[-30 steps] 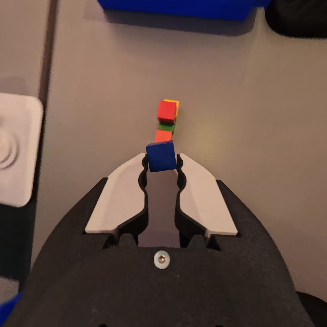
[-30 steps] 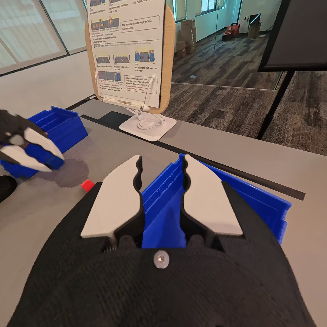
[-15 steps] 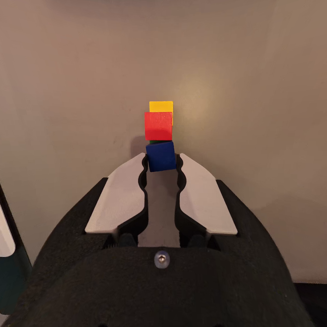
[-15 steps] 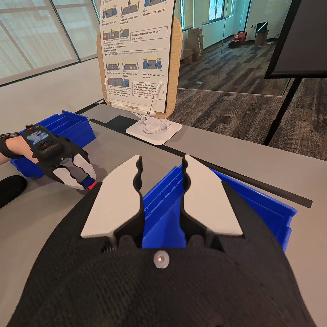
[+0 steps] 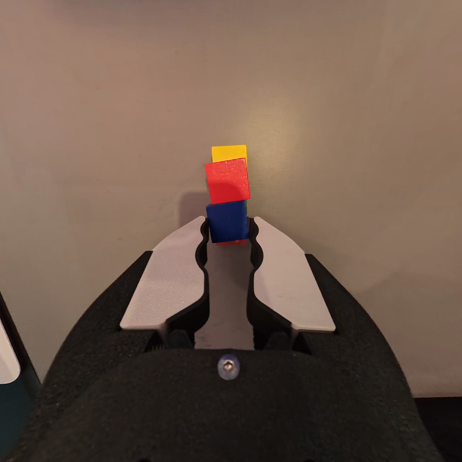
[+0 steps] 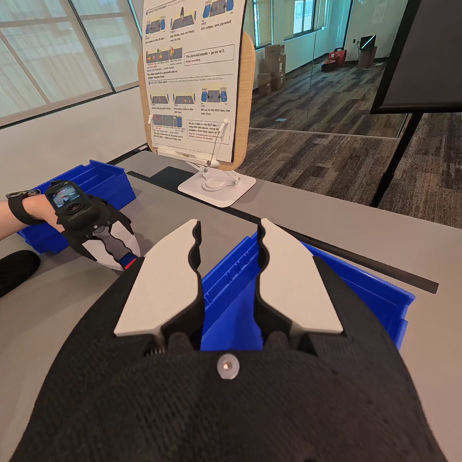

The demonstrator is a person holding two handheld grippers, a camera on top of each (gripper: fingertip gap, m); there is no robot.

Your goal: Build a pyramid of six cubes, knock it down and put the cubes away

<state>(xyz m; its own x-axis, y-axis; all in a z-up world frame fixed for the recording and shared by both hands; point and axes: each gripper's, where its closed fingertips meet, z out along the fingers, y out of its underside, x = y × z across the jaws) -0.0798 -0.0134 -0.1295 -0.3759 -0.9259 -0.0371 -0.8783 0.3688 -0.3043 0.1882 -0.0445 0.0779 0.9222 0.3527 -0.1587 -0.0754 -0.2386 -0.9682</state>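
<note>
My left gripper (image 5: 228,221) points down at the grey table and is shut on a blue cube (image 5: 228,221). It holds the cube over an orange-red cube (image 5: 231,243), only an edge of which shows. Beyond it in the row a red cube (image 5: 227,181) sits on top, with a sliver of a green cube (image 5: 246,206) under it and a yellow cube (image 5: 228,152) behind. My right gripper (image 6: 228,240) is open and empty above a blue bin (image 6: 350,282). The left gripper (image 6: 126,257) with the blue cube (image 6: 125,257) also shows in the right wrist view.
A second blue bin (image 6: 100,180) stands at the far left of the table. A stand with an instruction sheet (image 6: 195,82) on a white base (image 6: 217,187) is at the table's far edge. A person's hand (image 6: 27,212) holds the left gripper. A black object (image 6: 15,270) lies at the left. Some 35 centimetres of space lies between my two pairs of fingers.
My left gripper has moved forward and down with the blue cube, from short of the row to over its near orange-red cube. My right gripper has stayed over the blue bin.
</note>
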